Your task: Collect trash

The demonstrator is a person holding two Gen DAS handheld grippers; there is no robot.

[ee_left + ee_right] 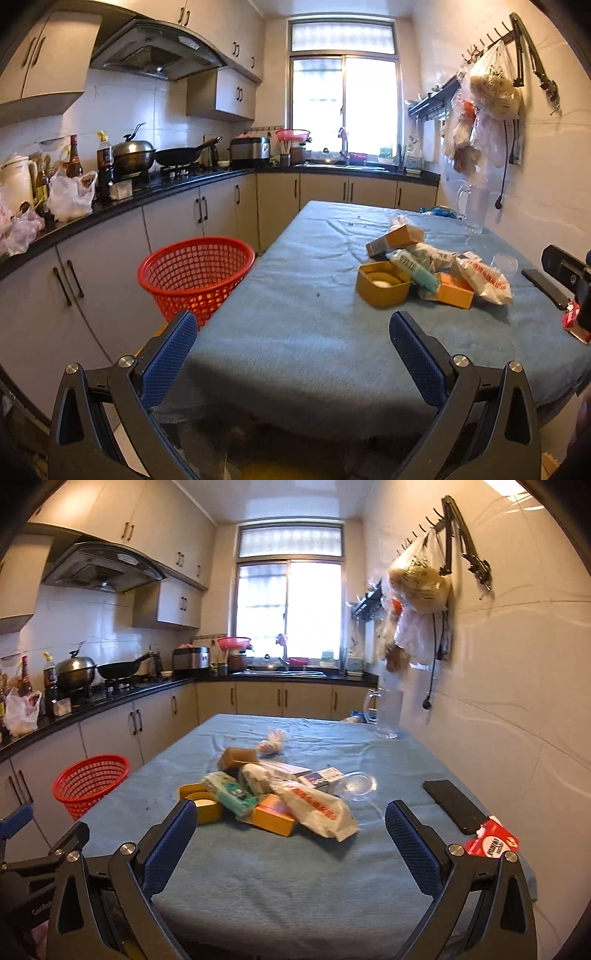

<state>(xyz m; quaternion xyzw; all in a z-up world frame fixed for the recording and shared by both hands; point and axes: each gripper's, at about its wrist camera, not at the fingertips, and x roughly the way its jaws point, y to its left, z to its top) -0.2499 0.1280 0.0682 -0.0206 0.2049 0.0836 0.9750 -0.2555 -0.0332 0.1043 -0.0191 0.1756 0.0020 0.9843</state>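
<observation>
Now both are level above the near table (295, 369) edge: left gripper (293, 332) spread wide, empty; right gripper (291, 821) likewise, facing the trash pile (273, 794).

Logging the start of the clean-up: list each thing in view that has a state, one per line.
left gripper: open, empty
right gripper: open, empty
red basket: upright beside the table, looks empty
yellow tub: open, no lid
glass pitcher: upright, looks empty
phone: flat, screen dark
trash pile: on the table, uncollected
</observation>
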